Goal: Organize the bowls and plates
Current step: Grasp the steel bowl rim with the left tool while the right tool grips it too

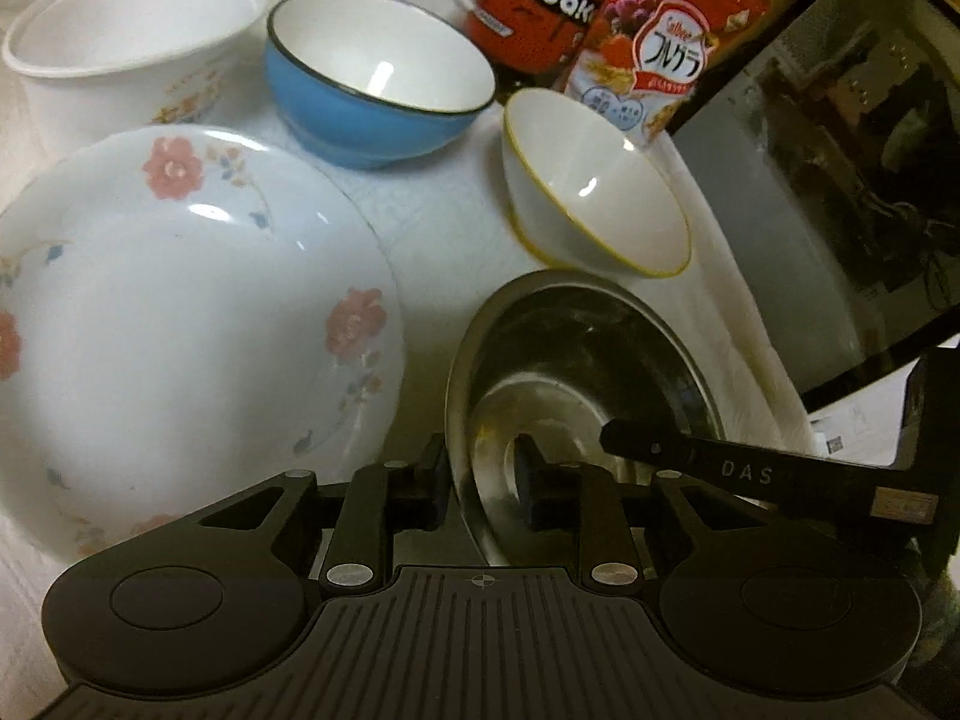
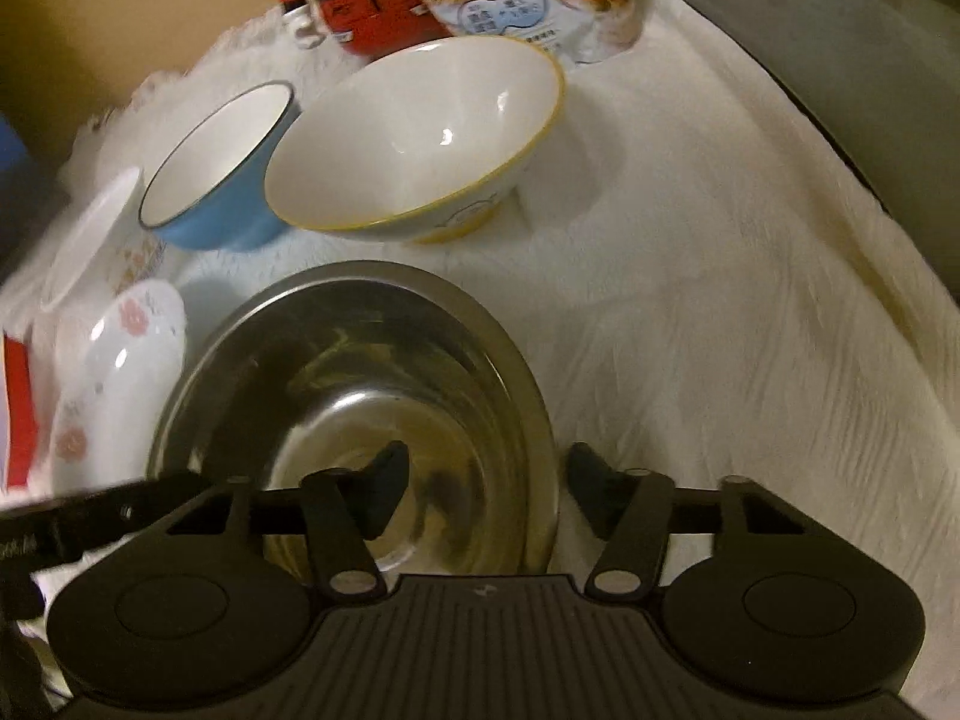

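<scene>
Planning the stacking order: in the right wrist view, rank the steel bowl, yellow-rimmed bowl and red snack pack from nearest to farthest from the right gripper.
1. Steel bowl, its rim between the right gripper fingers.
2. Yellow-rimmed bowl, behind it.
3. Red snack pack, at the far edge.

steel bowl (image 2: pixel 360 360): shiny metal | floral plate (image 1: pixel 180 312): glossy | tablecloth (image 2: pixel 690 300): rough cloth

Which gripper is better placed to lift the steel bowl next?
Both straddle the steel bowl's rim. Probably the left gripper: its jaws sit closer about the rim; the right gripper's gap is wider.
</scene>
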The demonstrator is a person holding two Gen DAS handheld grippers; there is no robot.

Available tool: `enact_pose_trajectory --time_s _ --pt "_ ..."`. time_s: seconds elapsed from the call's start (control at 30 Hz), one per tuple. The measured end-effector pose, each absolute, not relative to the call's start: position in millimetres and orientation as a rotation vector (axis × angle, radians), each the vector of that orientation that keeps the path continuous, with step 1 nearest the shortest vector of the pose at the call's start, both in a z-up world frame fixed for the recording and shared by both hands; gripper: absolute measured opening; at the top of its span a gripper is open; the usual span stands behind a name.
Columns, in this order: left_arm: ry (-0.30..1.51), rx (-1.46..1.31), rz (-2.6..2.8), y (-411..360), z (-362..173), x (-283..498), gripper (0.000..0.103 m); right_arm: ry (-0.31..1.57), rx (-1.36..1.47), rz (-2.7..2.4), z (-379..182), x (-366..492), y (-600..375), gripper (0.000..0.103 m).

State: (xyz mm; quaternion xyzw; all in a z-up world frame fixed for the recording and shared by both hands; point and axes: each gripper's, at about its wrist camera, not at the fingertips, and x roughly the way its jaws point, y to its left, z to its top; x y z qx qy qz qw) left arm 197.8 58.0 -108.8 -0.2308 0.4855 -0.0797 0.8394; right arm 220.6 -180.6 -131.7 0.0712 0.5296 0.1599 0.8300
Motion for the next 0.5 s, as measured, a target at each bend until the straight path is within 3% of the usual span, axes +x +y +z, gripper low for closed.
enact_pose_trajectory --time_s 0.17,0.5 --pt "1.042 -0.524 -0.072 50.0 -112.4 200.0 0.015 1.136 0.152 0.443 -132.6 230.3 -189.0 0.037" --pt "0.894 -0.512 0.039 48.2 -86.5 164.5 0.017 1.040 0.085 0.603 -99.2 215.3 -177.1 0.042"
